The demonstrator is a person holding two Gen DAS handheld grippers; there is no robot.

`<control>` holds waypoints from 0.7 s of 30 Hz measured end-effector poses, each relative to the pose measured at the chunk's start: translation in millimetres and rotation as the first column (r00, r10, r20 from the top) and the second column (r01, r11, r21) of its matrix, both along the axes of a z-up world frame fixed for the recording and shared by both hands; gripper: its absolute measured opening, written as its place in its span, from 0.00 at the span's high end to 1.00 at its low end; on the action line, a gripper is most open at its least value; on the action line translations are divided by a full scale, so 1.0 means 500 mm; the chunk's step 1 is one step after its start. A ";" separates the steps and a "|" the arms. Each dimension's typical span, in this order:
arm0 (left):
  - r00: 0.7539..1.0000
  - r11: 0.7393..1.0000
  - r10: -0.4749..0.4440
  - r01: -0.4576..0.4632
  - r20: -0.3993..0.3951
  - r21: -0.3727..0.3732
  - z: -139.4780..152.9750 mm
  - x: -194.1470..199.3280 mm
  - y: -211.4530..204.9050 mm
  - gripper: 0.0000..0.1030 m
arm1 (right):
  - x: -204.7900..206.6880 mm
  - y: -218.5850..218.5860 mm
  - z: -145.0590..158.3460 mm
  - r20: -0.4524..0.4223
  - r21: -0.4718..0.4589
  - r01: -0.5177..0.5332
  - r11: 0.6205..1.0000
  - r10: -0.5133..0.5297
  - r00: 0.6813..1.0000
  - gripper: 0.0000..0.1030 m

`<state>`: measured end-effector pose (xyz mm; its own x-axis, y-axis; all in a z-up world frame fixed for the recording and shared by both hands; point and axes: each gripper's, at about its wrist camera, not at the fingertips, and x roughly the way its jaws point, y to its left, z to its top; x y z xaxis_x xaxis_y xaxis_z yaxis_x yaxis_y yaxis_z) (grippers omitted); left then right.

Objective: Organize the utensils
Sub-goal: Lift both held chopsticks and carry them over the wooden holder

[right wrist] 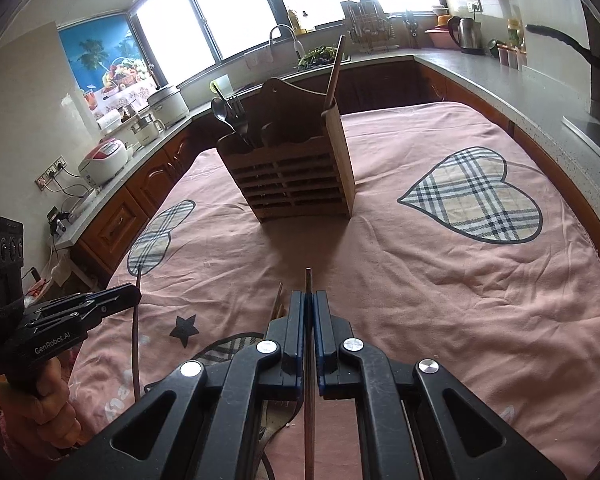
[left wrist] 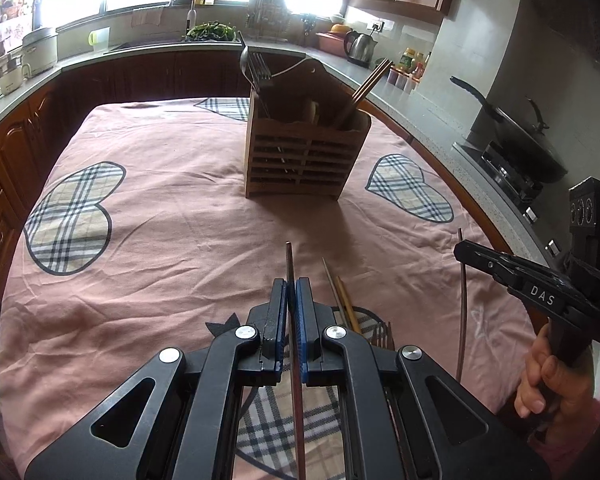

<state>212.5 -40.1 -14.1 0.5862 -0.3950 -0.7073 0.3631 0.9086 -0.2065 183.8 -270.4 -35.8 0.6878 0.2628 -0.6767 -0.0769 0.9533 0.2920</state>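
With each chopstick (left wrist: 290, 264) clamped lengthwise in closed tongs (left wrist: 291, 292), the slatted wooden holder (left wrist: 300, 160) stands straight ahead, far across the desk (left wrist: 160, 220).

Both cameras sit just behind their own fingers and look forward and downward across the bench (left wrist: 148, 240) toward the far kitchen windows. The left wrist view looks from the near left, with the right gripper (left wrist: 460, 249) at its right edge. The right wrist view looks from the near right, with the left gripper (right wrist: 134, 292) at its left edge. Both share the wooden utensil holder (left wrist: 300, 160) at mid-distance.
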 end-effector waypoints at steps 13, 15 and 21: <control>0.995 0.998 0.021 -0.016 0.097 -0.053 0.071 -0.057 0.047 0.96 | -0.037 0.009 0.072 0.098 -0.006 -0.004 1.000 0.004 0.995 0.96; 0.994 0.998 0.028 -0.022 0.106 -0.064 0.079 -0.064 0.051 0.96 | -0.040 0.011 0.080 0.110 -0.008 -0.005 1.000 0.006 0.994 0.96; 0.990 0.995 0.047 -0.035 0.131 -0.093 0.094 -0.071 0.066 0.96 | -0.049 0.013 0.100 0.139 -0.014 -0.003 1.000 0.005 0.990 0.96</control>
<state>177.1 -7.0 33.1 0.6895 -0.4273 -0.5848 0.3554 0.9031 -0.2409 159.4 -264.1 14.3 0.7743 0.2565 -0.5785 -0.1192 0.9569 0.2648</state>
